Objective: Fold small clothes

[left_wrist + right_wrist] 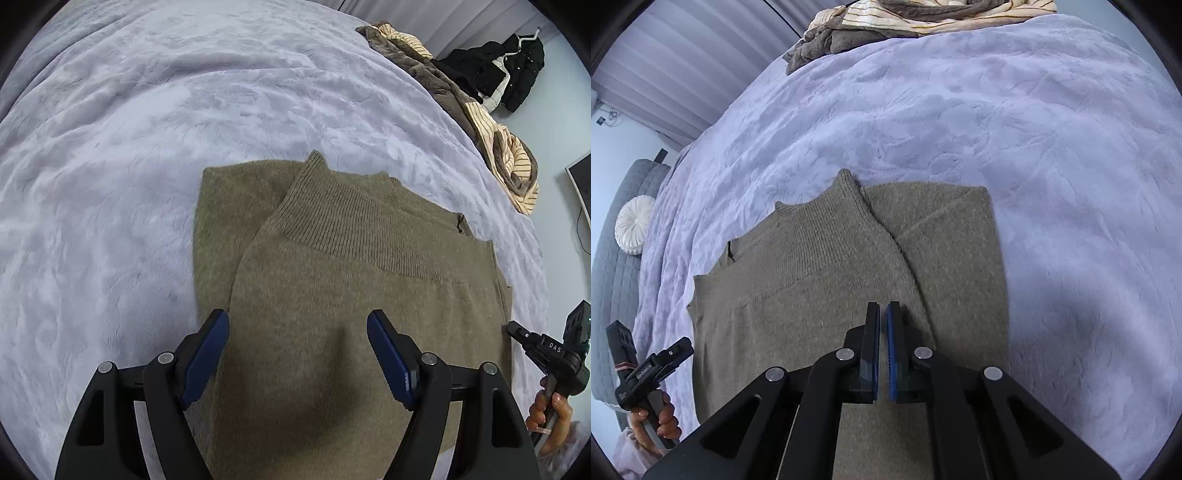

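Bed cover: lavender plush blanket (184, 129) spread wide | Far edge: brown and cream striped bedding (491, 136) heaped (rumpled) | Beyond: black garment (524, 70) hung | Side: round white cushion (633, 229) propped on grey quilted headboard (613, 280)

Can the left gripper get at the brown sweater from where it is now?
Probably yes: the left gripper hangs open right over the brown sweater, with nothing between them.

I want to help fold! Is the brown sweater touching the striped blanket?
Apart. The left wrist view shows purple bedspread between sweater and striped blanket.
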The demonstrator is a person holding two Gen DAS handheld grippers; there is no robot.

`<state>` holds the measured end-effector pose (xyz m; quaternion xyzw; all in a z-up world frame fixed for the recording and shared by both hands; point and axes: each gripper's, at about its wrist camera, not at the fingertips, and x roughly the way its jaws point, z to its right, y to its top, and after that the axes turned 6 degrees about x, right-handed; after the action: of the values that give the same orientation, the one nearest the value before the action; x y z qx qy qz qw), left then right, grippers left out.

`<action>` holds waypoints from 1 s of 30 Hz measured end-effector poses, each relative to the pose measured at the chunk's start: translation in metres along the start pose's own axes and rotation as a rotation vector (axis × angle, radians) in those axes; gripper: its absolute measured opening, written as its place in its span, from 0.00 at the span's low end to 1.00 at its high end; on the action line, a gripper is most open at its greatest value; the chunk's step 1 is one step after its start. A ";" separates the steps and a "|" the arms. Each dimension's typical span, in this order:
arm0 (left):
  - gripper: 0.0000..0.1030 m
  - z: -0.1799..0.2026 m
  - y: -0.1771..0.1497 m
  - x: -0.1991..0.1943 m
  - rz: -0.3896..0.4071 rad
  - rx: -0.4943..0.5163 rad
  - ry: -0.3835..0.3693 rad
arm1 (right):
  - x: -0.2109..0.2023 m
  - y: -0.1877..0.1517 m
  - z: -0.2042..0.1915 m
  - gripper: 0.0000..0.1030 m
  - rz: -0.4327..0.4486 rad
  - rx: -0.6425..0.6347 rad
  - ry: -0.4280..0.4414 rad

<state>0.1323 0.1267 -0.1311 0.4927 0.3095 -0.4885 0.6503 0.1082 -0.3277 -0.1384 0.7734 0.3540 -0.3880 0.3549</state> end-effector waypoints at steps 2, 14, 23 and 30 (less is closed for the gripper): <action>0.76 -0.004 -0.014 -0.007 -0.017 -0.017 0.011 | -0.006 -0.011 0.001 0.04 -0.017 0.020 0.013; 0.76 -0.025 -0.087 -0.037 -0.103 -0.137 0.004 | -0.025 -0.097 0.011 0.46 -0.171 0.132 0.128; 0.76 -0.044 -0.112 -0.016 -0.131 -0.324 -0.109 | -0.025 -0.125 0.055 0.46 -0.138 0.377 0.163; 0.20 -0.037 -0.100 -0.015 -0.110 -0.279 -0.054 | -0.013 -0.107 0.082 0.09 -0.062 0.595 0.235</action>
<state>0.0359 0.1625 -0.1637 0.3666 0.3832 -0.4886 0.6929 -0.0139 -0.3455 -0.1931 0.8716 0.2872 -0.3930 0.0578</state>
